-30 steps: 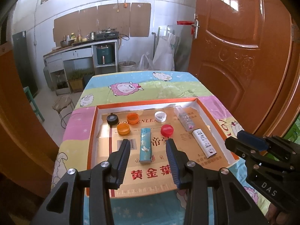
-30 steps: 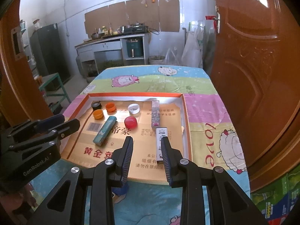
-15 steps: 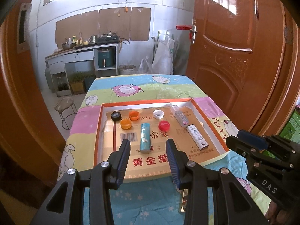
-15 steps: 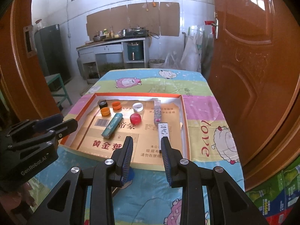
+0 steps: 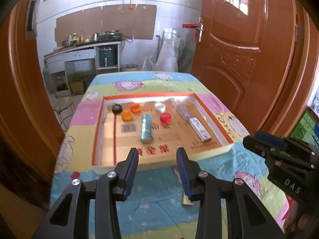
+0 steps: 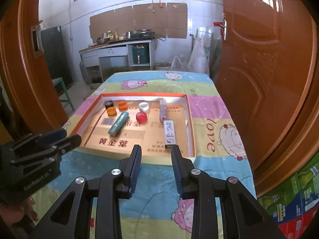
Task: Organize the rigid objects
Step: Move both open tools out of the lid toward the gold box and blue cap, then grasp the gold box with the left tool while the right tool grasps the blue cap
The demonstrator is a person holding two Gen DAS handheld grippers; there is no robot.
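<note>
Teal oblong box (image 5: 146,128) flat in shallow cardboard tray (image 5: 207,109)

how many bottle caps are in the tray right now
5. The black cap and an orange cap sit at the tray's far left, a second orange cap just nearer, the white cap mid-back, the red cap before it.

Shallow cardboard tray (image 6: 190,119) holds black cap (image 6: 109,104), two orange caps (image 6: 111,111), white cap (image 6: 144,106), red cap (image 6: 141,117), teal box (image 6: 119,123) lying diagonal, two slim boxes (image 6: 169,132) at right.
</note>
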